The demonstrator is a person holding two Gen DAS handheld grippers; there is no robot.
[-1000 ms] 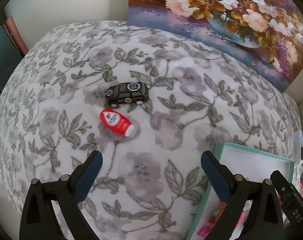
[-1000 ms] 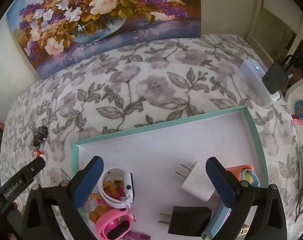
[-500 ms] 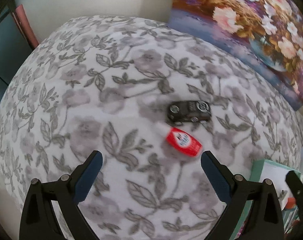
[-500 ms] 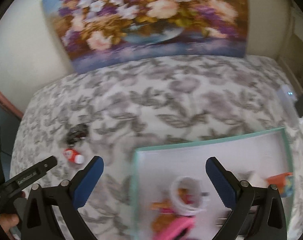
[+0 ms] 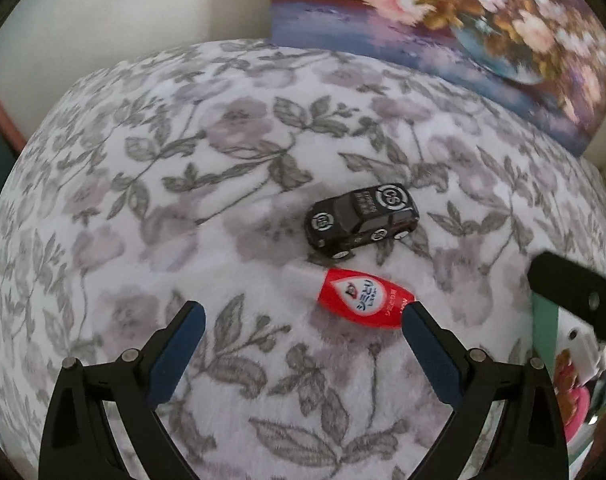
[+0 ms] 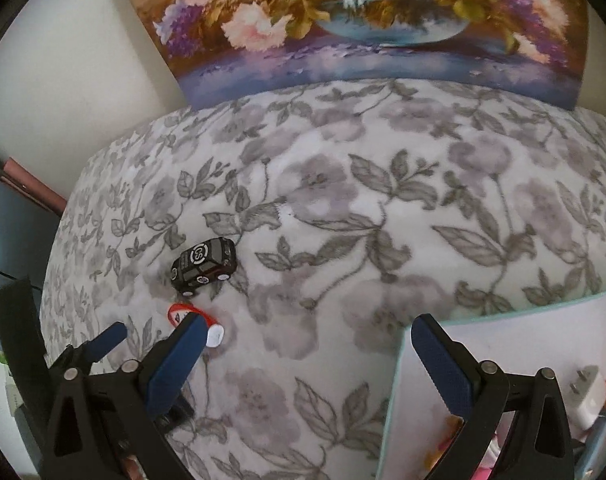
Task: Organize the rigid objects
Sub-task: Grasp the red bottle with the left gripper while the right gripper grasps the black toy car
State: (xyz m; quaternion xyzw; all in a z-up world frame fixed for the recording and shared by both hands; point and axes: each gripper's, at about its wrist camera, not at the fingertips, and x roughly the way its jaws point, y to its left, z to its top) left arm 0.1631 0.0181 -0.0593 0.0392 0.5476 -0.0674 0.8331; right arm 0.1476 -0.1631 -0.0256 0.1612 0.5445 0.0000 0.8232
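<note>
Left wrist view shows the left gripper (image 5: 301, 320) with its jaws spread wide and nothing between them, low over the flowered blanket (image 5: 207, 208). Ahead, at about one o'clock, lies the red tube (image 5: 361, 299) on its side, its pale cap pointing toward nine o'clock and its far end just beside the right-hand fingertip (image 5: 413, 314). Just beyond it, at roughly twelve to one o'clock, stands the black toy car (image 5: 361, 219) on its wheels, near the tube but apart from it.

From the right wrist view, the right gripper (image 6: 307, 332) is also wide open and empty. The car (image 6: 204, 265) sits at about ten o'clock, the tube (image 6: 183, 314) is partly hidden behind this gripper's left finger, and the teal-rimmed tray (image 6: 399, 356) lies at four o'clock, already holding a white plug (image 6: 589, 398) and other small items.

These two pieces look like the last loose ones, both still outside the tray. The risks I see: the tube is off-centre to the left gripper, so closing now would likely nudge it aside or pinch only its tapered end, letting it squirt out. The soft blanket gives under pressure, which could tip the grasp. The car may roll if bumped, and the two grippers are close enough to collide.
</note>
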